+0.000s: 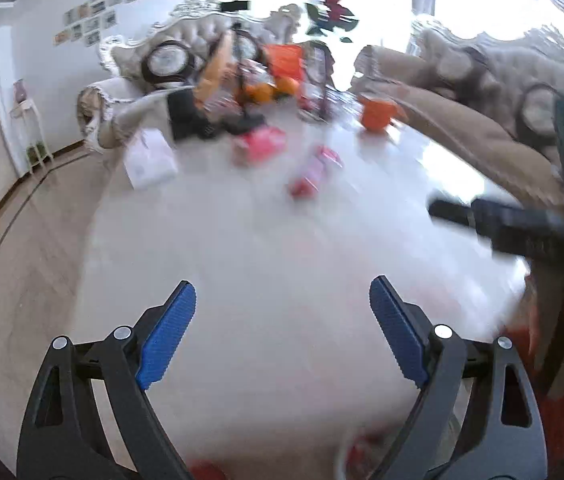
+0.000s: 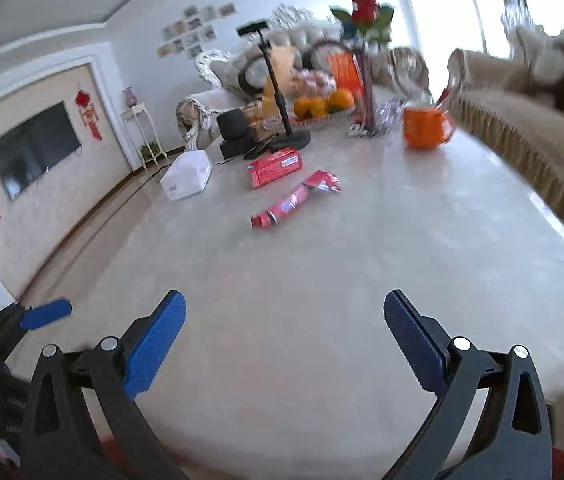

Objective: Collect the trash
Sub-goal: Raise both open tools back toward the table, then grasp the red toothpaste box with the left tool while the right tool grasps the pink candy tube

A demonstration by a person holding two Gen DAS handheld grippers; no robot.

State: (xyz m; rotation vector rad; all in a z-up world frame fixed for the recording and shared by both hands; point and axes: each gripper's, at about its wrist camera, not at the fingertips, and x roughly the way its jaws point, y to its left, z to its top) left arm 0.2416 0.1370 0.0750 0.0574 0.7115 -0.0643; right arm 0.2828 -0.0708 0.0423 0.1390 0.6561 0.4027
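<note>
Right claw (image 2: 284,322) hangs apart and empty short of the orange mug (image 2: 426,126); nearer, the crumpled red wrapper (image 2: 296,200) looks light and crushable, best pinched mid-length.

Lighting: bright daylight, source a window (image 2: 462,12) at one o'clock in both views, blown out to pure white. Glare: pale sheen patches on the table top (image 2: 442,184) toward three o'clock. Shadows: soft and faint. Blur: left wrist view heavily motion-smeared across the far clutter; right wrist view sharper, smeared only along the sofa (image 2: 530,128) at two to three o'clock. Distortion: strong fisheye curvature, dark vignette at every corner.
</note>
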